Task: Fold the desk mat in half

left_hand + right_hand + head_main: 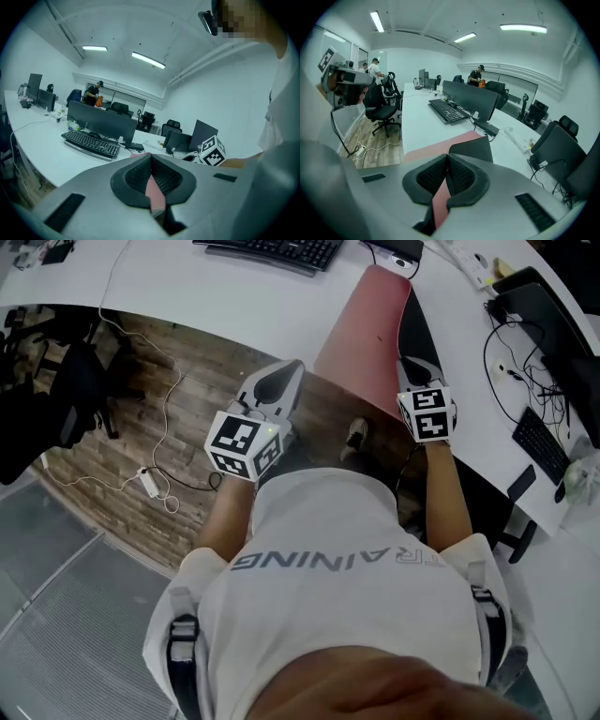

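A pink desk mat (361,329) with a black underside (418,326) lies on the white desk (234,306), its near end lifted off the desk's edge. My left gripper (284,371) is shut on the mat's near left corner; in the left gripper view a pink strip (154,190) shows between its pads (151,157). My right gripper (413,367) is shut on the near right corner. In the right gripper view the pink sheet (439,199) runs out from the jaws (447,157) to the mat on the desk (436,146), where a black flap (472,148) stands turned up.
A black keyboard (272,251) lies behind the mat. At the right are a dark laptop (544,315), cables (516,371) and a second keyboard (539,442). An office chair (56,399) and a power strip (150,484) stand on the wood floor at left.
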Action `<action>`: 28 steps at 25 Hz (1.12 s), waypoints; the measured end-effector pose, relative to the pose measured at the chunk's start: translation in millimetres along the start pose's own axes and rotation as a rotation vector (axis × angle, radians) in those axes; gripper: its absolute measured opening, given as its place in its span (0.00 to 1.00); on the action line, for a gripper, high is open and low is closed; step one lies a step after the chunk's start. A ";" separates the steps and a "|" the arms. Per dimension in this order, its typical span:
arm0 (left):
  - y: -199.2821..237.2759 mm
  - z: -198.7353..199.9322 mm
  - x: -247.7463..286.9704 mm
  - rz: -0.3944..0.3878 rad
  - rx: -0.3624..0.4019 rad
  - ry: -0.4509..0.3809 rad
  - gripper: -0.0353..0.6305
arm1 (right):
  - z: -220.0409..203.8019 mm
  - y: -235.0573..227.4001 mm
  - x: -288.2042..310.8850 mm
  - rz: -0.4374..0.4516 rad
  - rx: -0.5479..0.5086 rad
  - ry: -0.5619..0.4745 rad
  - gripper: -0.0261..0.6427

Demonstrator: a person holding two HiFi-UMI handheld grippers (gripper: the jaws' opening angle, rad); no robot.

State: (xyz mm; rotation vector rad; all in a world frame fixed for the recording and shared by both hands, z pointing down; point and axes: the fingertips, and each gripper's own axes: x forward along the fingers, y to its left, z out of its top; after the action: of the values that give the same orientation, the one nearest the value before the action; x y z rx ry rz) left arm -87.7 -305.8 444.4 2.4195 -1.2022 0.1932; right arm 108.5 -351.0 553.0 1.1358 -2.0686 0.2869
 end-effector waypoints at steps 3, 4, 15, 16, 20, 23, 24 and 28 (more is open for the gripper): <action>17.8 2.3 -12.6 -0.029 0.017 0.006 0.09 | 7.5 21.0 12.8 -0.020 0.004 0.011 0.09; 23.1 3.2 -15.7 -0.039 0.022 0.007 0.09 | 9.5 27.2 16.8 -0.027 0.006 0.014 0.09; 62.3 5.4 -52.0 -0.081 0.055 0.019 0.09 | 16.0 100.9 58.5 -0.013 0.051 0.057 0.09; 65.3 4.2 -54.8 -0.080 0.053 0.022 0.09 | 15.0 108.0 63.3 -0.005 0.045 0.064 0.09; 73.8 -1.4 -60.6 -0.082 0.034 0.043 0.09 | 4.9 130.6 86.5 0.033 0.030 0.110 0.09; 78.5 -1.5 -64.4 -0.080 0.030 0.045 0.09 | -2.9 143.2 101.1 0.060 0.024 0.144 0.09; 80.7 -1.5 -66.1 -0.077 0.030 0.045 0.09 | -4.9 147.2 105.0 0.068 0.019 0.152 0.09; 90.9 -2.6 -73.8 -0.055 0.024 0.049 0.09 | -14.4 165.0 115.6 0.104 0.003 0.188 0.09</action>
State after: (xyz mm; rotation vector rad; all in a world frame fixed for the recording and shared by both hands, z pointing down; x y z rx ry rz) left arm -204.4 -299.4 452.6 2.4513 -1.1164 0.2499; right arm -54.1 -320.8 668.9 0.9658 -1.9635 0.4302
